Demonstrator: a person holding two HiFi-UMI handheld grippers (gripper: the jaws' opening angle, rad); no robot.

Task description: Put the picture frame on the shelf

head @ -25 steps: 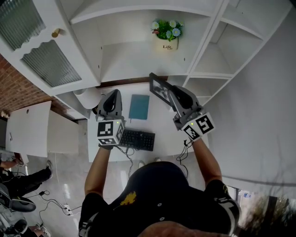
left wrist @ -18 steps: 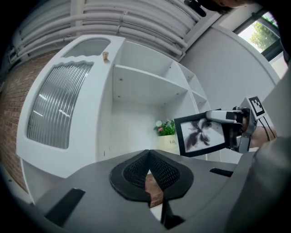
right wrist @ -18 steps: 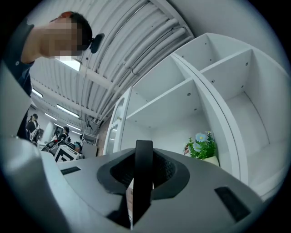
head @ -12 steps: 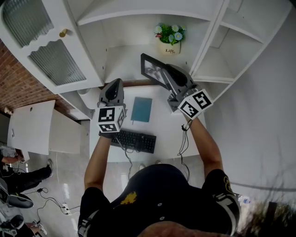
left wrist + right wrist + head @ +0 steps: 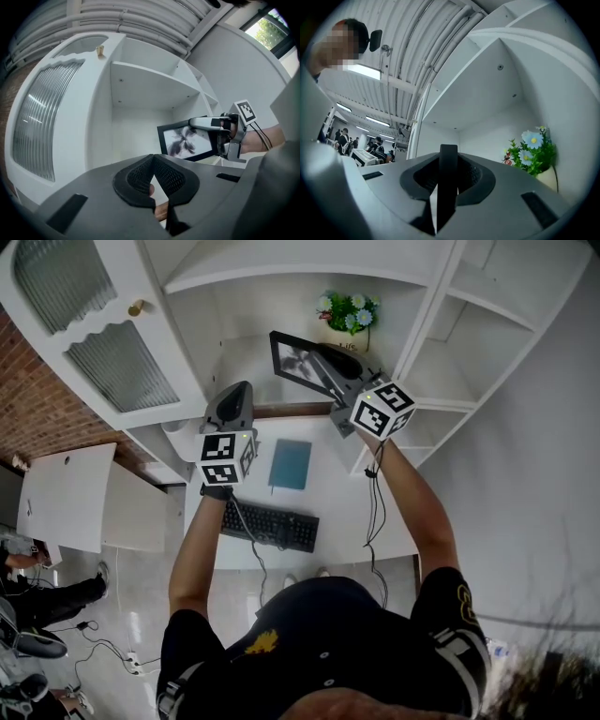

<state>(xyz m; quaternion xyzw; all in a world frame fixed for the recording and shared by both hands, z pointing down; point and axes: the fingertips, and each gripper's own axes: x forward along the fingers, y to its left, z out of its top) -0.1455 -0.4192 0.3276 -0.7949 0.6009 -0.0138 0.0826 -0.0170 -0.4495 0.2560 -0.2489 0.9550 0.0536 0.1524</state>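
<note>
Frame (image 5: 292,364) has come up from over the desk (image 5: 328,486) to the shelf (image 5: 242,351) opening, near the flowers (image 5: 345,313). Right hand-held gripper (image 5: 330,360) is clamped on its edge, left hand-held gripper (image 5: 234,397) is closed and empty. Probably just needs setting down.

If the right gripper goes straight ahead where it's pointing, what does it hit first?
Probably the shelf's back wall, with the picture frame in the right gripper touching first. The flower pot stands off to the right.

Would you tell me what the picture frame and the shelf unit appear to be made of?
The picture frame: black matte border, probably plastic or painted wood. The shelf unit: smooth white boards with even, seamless faces, likely painted or laminated wood.
</note>
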